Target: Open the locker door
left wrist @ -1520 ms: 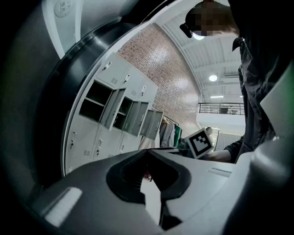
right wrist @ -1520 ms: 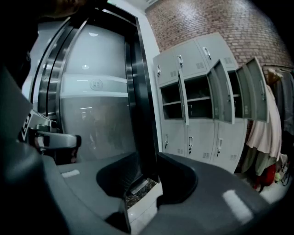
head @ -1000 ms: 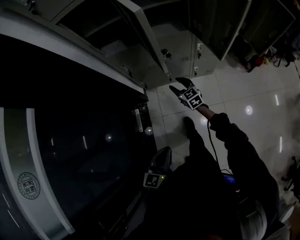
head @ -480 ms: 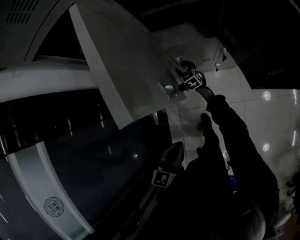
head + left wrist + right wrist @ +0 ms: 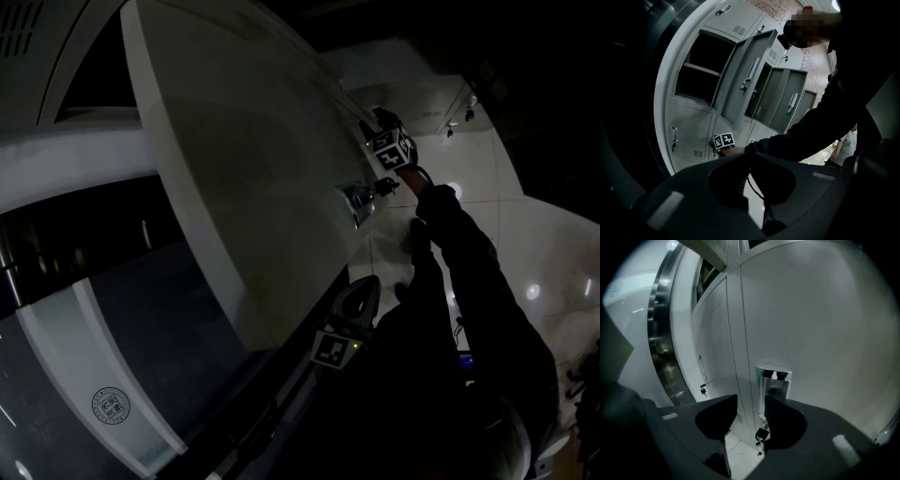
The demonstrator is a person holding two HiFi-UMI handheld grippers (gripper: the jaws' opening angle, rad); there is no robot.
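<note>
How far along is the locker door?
Done: the locker door stands swung out. In hand: the right gripper straddles the door's edge beside the chrome handle, jaws closing, not yet pressing. Remaining: little, perhaps swinging it wider. The left gripper hangs open, empty.

pale grey sheet-metal locker door (image 5: 253, 187) standing swung out, walling off everything left of the right gripper (image 5: 750, 426). door's edge running between the closing jaws, shiny chrome handle (image 5: 774, 380) jutting just ahead. glossy pale tiled floor (image 5: 525, 206) lying open on the right. further grey upper locker door (image 5: 745, 79) and its open neighbour (image 5: 787, 101) hanging out above, narrowing passage.
</note>
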